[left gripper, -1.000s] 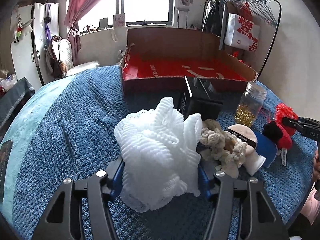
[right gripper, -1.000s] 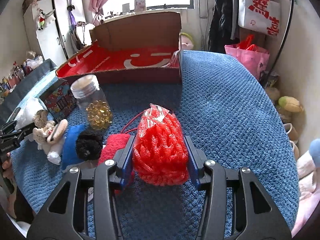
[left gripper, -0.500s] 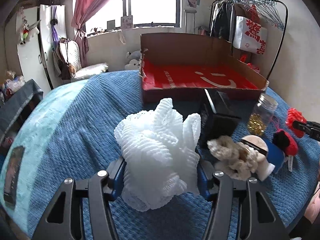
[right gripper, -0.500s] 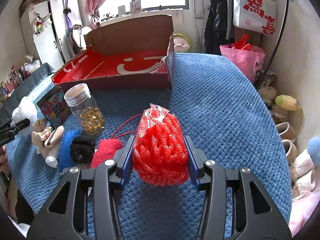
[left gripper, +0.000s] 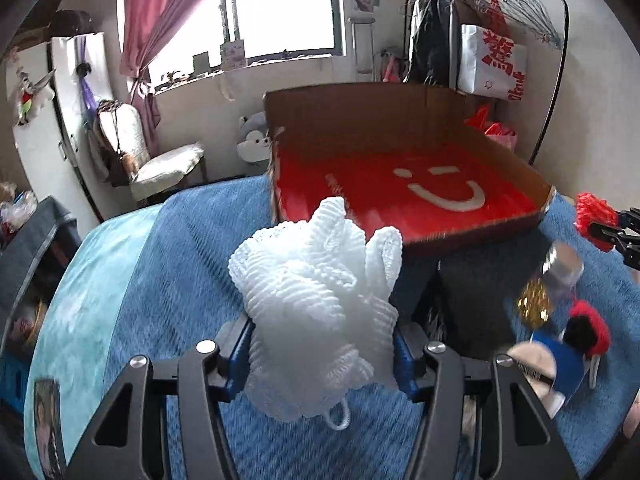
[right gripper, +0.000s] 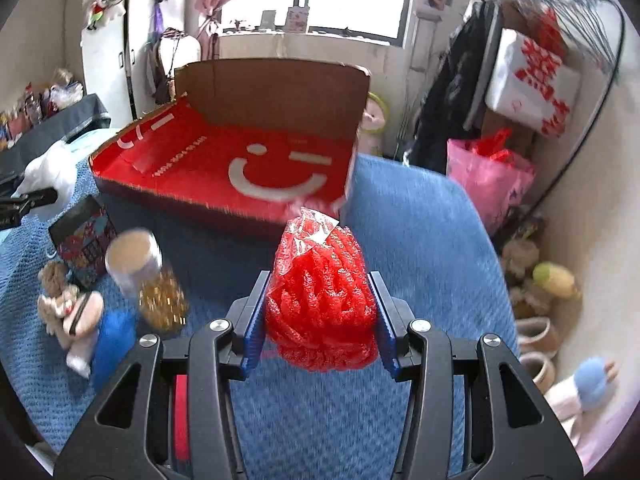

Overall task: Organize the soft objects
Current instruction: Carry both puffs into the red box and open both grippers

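The white pouf (left gripper: 320,312) sat squeezed between the blue pads (left gripper: 240,350) of the left tool (left gripper: 320,354), jaws closed in on its lower half, a small loop hanging beneath. It was held up above the blue blanket (left gripper: 192,248), just short of the box (left gripper: 400,184). From the right wrist view the pouf showed as a white blur (right gripper: 50,174) at the far left, beside the box's left corner.

Over on the other side, the red pouf (right gripper: 322,300) was clamped in the right tool (right gripper: 320,320), jaws pressed against both its flanks, a crinkle of clear plastic at its top. It too hung off the blanket (right gripper: 408,240), in front of the near wall of the box (right gripper: 256,176). The left wrist view caught it as a red tuft (left gripper: 592,216) at the right edge, gripped by black fingertips (left gripper: 616,236).

The box lay open on the bed, red inside with a white smiley, its tall brown flap standing at the back.

Left of the right tool, on the blanket, stood a jar (right gripper: 148,280) with golden beads, blurred. Beside it a dark patterned carton (right gripper: 82,240), a beige curly doll (right gripper: 64,304) lying down, and something blue (right gripper: 114,332) just next to the doll. The left wrist view gave the same jar (left gripper: 548,292) and a blue-and-red toy (left gripper: 572,348) at the right.

Behind the bed: a window, pink curtain (left gripper: 160,28), and a clothes rack (left gripper: 500,32) with a white bag.
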A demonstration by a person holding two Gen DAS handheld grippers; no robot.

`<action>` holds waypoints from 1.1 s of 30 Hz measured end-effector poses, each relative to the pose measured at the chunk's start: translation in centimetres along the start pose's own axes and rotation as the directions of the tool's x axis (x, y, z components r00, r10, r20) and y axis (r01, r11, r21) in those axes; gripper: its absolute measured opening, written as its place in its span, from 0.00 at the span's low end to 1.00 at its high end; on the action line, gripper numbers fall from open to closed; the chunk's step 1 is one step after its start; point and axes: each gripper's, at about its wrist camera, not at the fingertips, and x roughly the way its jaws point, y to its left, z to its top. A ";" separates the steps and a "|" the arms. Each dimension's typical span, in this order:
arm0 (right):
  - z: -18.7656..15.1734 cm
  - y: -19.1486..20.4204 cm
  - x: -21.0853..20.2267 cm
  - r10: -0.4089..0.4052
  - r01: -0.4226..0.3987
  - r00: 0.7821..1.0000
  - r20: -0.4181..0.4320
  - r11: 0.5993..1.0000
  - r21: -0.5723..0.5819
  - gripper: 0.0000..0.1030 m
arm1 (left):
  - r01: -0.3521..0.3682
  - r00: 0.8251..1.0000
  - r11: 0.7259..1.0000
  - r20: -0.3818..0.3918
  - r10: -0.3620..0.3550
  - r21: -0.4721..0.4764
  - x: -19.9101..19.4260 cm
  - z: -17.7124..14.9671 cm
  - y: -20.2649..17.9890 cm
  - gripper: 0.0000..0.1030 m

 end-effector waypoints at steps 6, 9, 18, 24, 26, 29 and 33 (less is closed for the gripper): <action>3.3 1.2 0.8 0.038 -0.037 0.999 0.018 0.998 -0.045 0.43 | 0.067 0.997 0.997 0.020 -0.068 0.044 0.5 3.9 -1.3 0.58; 5.2 1.9 1.9 0.079 -0.078 0.997 0.012 0.996 -0.050 0.43 | 0.096 0.995 0.993 0.021 -0.098 0.067 1.2 5.5 -2.2 0.58; 10.9 2.9 7.3 0.142 -0.143 0.989 -0.033 0.989 -0.025 0.43 | 0.164 0.986 0.979 0.003 -0.166 0.117 5.3 11.4 -5.1 0.58; 14.4 2.6 13.0 0.170 -0.168 0.978 -0.122 0.985 0.031 0.43 | 0.197 0.979 0.976 -0.067 -0.192 0.093 10.9 14.7 -5.7 0.58; 15.4 2.4 15.3 0.171 -0.163 0.973 -0.158 0.985 0.061 0.43 | 0.195 0.977 0.979 -0.105 -0.187 0.066 13.3 15.3 -5.5 0.58; 16.3 2.1 17.7 0.153 -0.140 0.969 -0.194 0.987 0.079 0.43 | 0.163 0.978 0.986 -0.139 -0.155 0.047 16.1 16.0 -5.3 0.58; 17.2 2.3 20.9 0.121 -0.102 0.959 -0.255 0.991 0.086 0.43 | 0.145 0.972 0.989 -0.190 -0.138 0.022 18.9 16.6 -5.3 0.58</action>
